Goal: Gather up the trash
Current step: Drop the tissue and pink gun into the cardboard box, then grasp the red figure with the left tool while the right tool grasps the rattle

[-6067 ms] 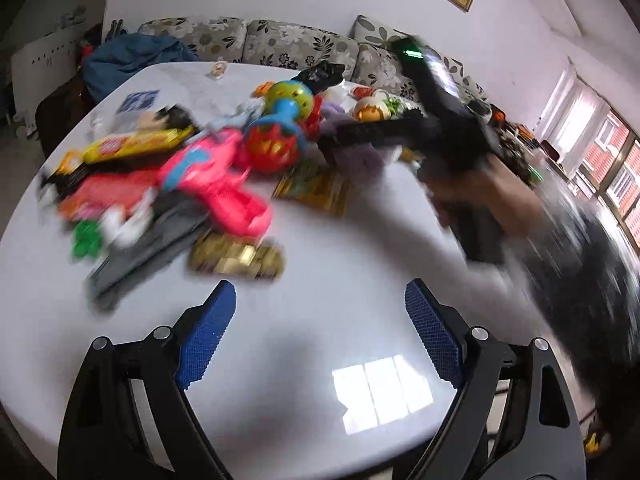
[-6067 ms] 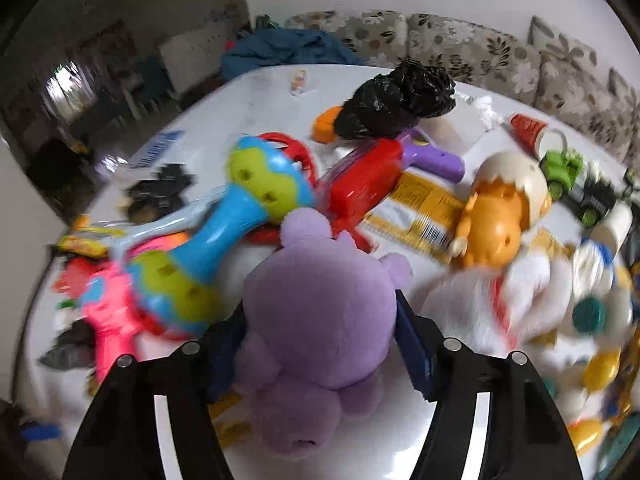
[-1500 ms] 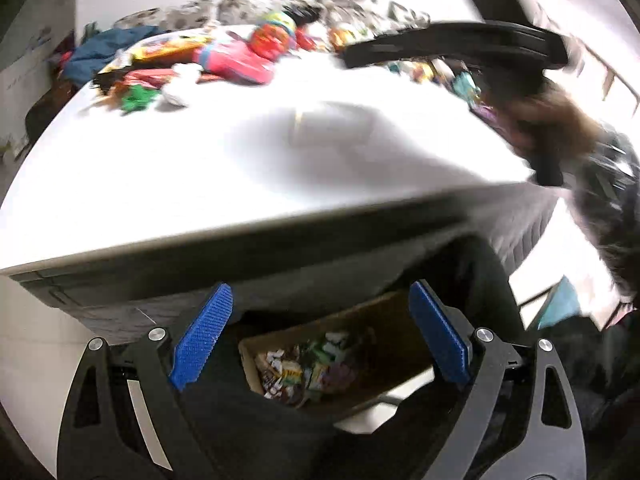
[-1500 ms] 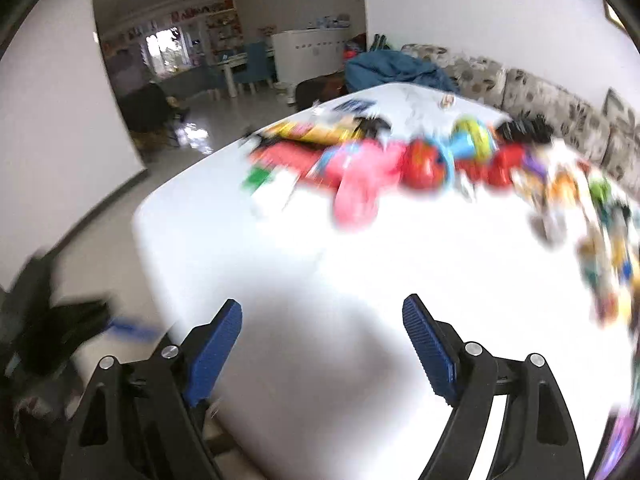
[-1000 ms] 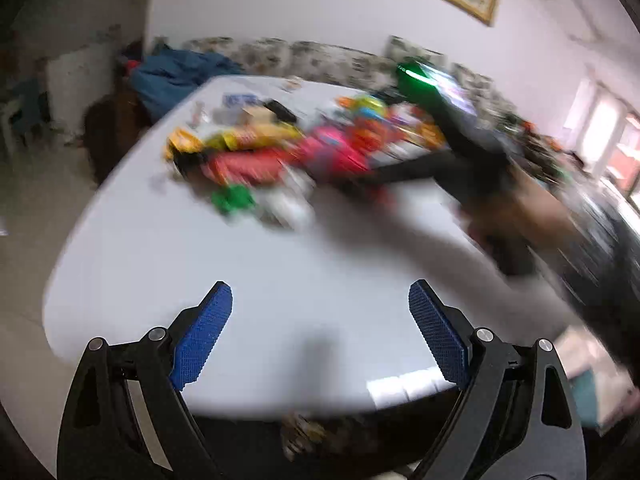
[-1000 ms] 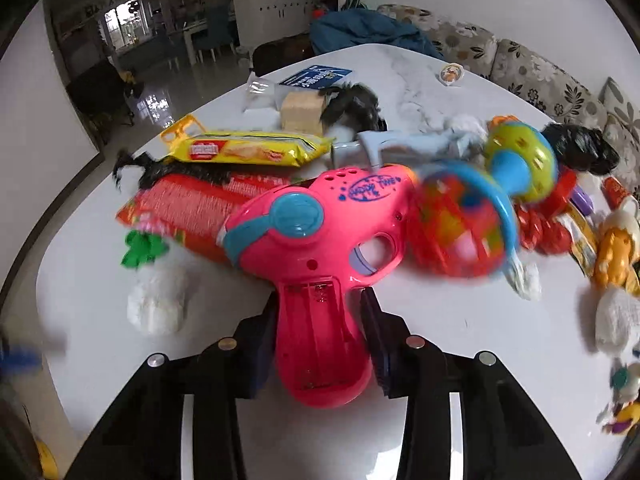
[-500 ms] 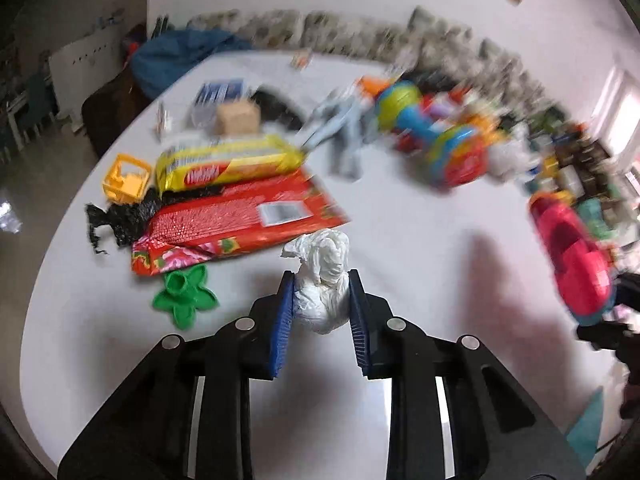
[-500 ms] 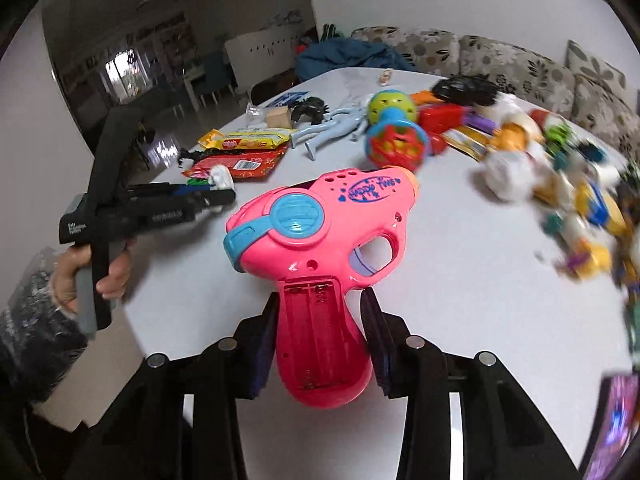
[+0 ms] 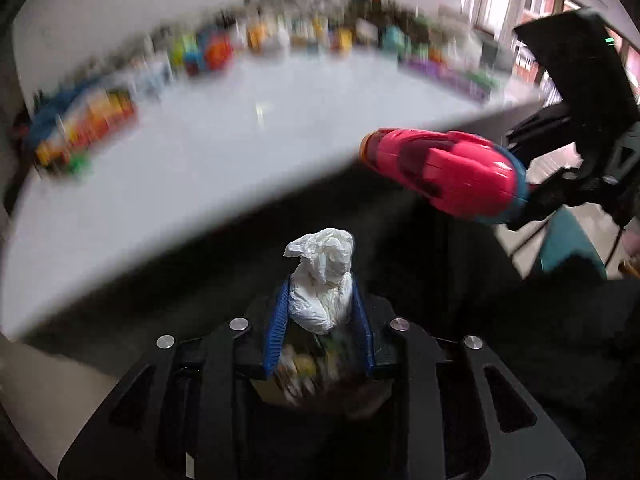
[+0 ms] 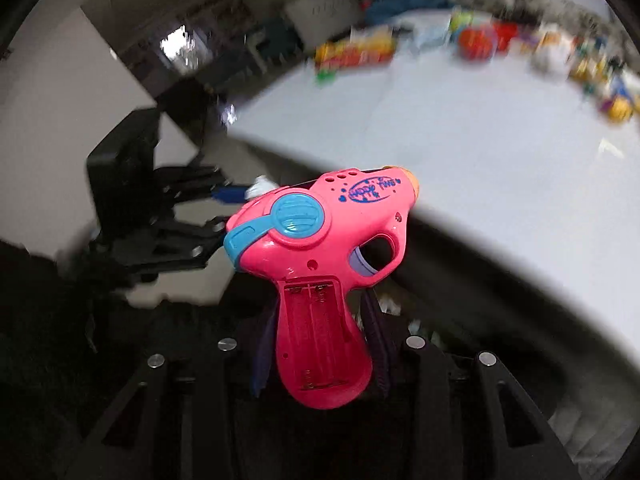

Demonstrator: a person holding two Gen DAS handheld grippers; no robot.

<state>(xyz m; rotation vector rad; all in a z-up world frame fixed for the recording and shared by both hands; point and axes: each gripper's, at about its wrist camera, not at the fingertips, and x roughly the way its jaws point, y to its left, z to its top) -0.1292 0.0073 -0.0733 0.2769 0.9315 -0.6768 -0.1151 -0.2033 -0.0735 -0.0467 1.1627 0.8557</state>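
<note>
The left tool [image 9: 320, 312] pinches a crumpled white tissue wad [image 9: 322, 280] between its blue ribbed pads [image 9: 277, 328]; its jaws have just been opening a little, yet both pads press on the wad, whose upper half sticks out past the fingertips. The tool hangs off the near edge of the round white desk [image 9: 224, 148], above a dark gap where a blurred heap of small mixed scraps [image 9: 308, 364] shows between the fingers; what holds that heap cannot be made out.

The right tool [image 10: 320, 344] is clamped on the handle of a pink plastic toy gun with a light blue dial and purple trigger [image 10: 320, 240]. The open battery bay in the handle faces the camera, and the orange-tipped muzzle points up and to the right. In the left wrist view the same toy sits to the right, beyond the desk edge, with the black frame of the right tool behind it. In the right wrist view the left tool appears at the left, its white wad just behind the toy's rear end.

Along the far side of the desk lies a blurred row of colourful toys and snack packets [image 9: 304, 36], well apart from both tools.
</note>
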